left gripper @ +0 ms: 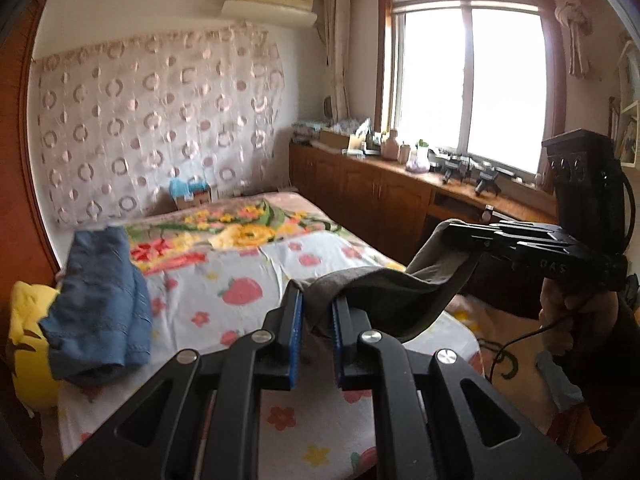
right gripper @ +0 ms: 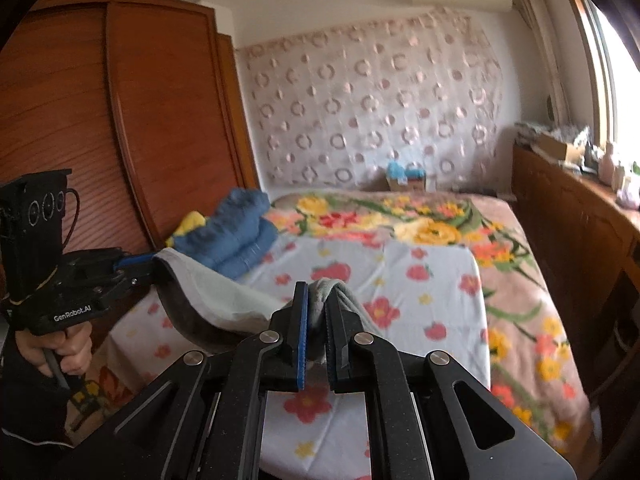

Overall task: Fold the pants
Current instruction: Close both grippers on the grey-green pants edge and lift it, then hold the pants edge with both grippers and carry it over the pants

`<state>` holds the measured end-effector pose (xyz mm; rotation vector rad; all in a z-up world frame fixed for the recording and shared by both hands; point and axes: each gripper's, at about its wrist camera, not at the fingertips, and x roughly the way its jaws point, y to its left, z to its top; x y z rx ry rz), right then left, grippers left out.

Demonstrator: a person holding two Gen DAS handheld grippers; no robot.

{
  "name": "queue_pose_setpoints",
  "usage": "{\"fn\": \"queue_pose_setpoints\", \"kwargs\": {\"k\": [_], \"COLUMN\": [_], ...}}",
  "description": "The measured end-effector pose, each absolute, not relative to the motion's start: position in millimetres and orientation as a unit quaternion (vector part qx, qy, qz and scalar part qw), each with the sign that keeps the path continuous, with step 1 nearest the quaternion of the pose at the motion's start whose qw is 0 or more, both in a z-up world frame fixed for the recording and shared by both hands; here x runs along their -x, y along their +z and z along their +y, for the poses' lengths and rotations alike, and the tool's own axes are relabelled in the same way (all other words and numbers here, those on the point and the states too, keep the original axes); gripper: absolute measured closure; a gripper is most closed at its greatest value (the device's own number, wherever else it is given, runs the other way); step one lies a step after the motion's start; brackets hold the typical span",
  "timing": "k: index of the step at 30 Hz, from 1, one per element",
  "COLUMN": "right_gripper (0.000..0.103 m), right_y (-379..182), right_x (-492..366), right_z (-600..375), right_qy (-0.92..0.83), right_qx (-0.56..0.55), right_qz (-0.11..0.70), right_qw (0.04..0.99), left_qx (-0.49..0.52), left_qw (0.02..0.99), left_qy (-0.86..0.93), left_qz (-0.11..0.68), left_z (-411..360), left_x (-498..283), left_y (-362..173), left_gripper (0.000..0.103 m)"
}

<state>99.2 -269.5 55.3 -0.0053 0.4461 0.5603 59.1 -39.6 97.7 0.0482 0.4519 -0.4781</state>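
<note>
In the left wrist view, the left tool point(left gripper: 318, 316) is clamped on the soft grey fabric pants point(left gripper: 384, 300), which hang in the air above the bed with the flowered sheet point(left gripper: 248, 280). At the right, the right tool point(left gripper: 460, 232) pinches the other corner. No fold is made yet, I judge; all the folding is left. Only this view shows the bright window point(left gripper: 468, 84).

In the right wrist view, the right tool point(right gripper: 316, 316) is clamped on the pants point(right gripper: 224, 300), and the left tool point(right gripper: 140, 264) holds them at the left. Only here the brown wooden wardrobe point(right gripper: 160, 120) appears, and folded blue jeans point(right gripper: 236, 232) lie far left.
</note>
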Motion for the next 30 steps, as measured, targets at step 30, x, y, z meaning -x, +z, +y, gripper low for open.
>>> {"fn": "queue_pose_setpoints", "kwargs": {"k": [30], "right_gripper": [0.099], "right_y": [15], "right_x": [-203], "right_z": [-216], "right_qy": [0.29], "right_qx": [0.042], "right_qz": [0.283], "right_qw": [0.913], "left_qx": [-0.021], "left_qw": [0.939], "left_qy": [-0.183], "left_qz": [0.291], "left_z": [-6], "left_x": [-165], "left_y": [41], "left_gripper": [0.093]}}
